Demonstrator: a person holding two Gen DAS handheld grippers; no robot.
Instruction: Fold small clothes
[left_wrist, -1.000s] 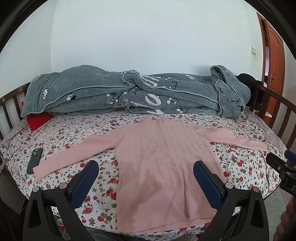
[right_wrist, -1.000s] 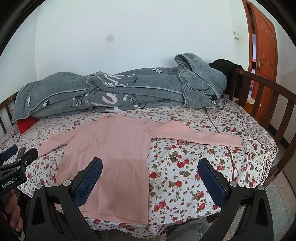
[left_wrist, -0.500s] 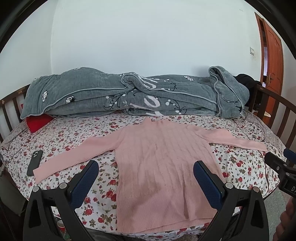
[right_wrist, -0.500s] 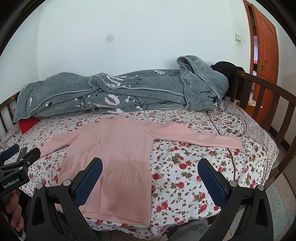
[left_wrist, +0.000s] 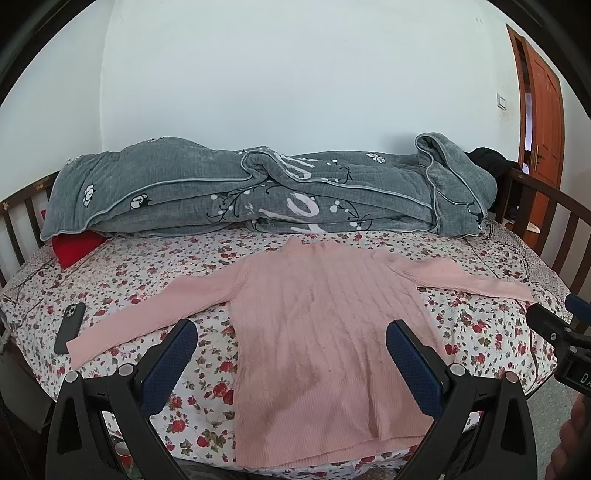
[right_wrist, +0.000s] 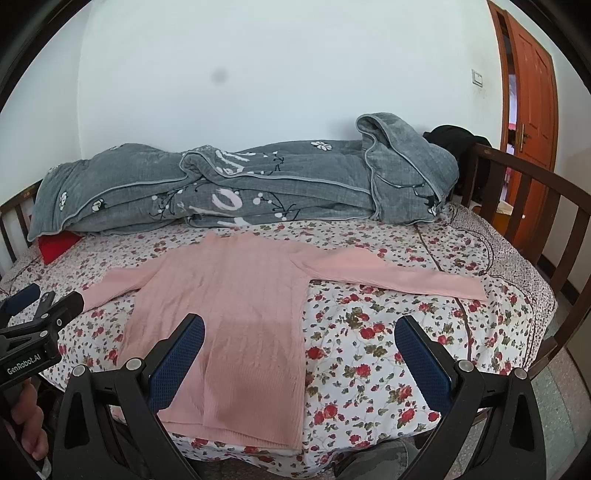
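A pink sweater (left_wrist: 317, 332) is lying flat in the middle of the floral bed (left_wrist: 155, 273), collar pointing far toward the wall and hem hanging at the near edge, so its body is running near to far. Both sleeves are spreading out sideways, the left cuff ending just beside a dark phone (left_wrist: 69, 328), the right cuff reaching toward the bed's right edge near the wooden rail (right_wrist: 532, 206). A grey quilt (left_wrist: 258, 195) is filling the far strip of the bed, apart from the collar, with a red cushion (left_wrist: 75, 248) peeking out at its left end. Bare sheet is lying open on both sides of the sweater's body. The left gripper (left_wrist: 288, 363) and the right gripper (right_wrist: 299, 365) are both hovering spread wide above the near edge, grasping nothing.
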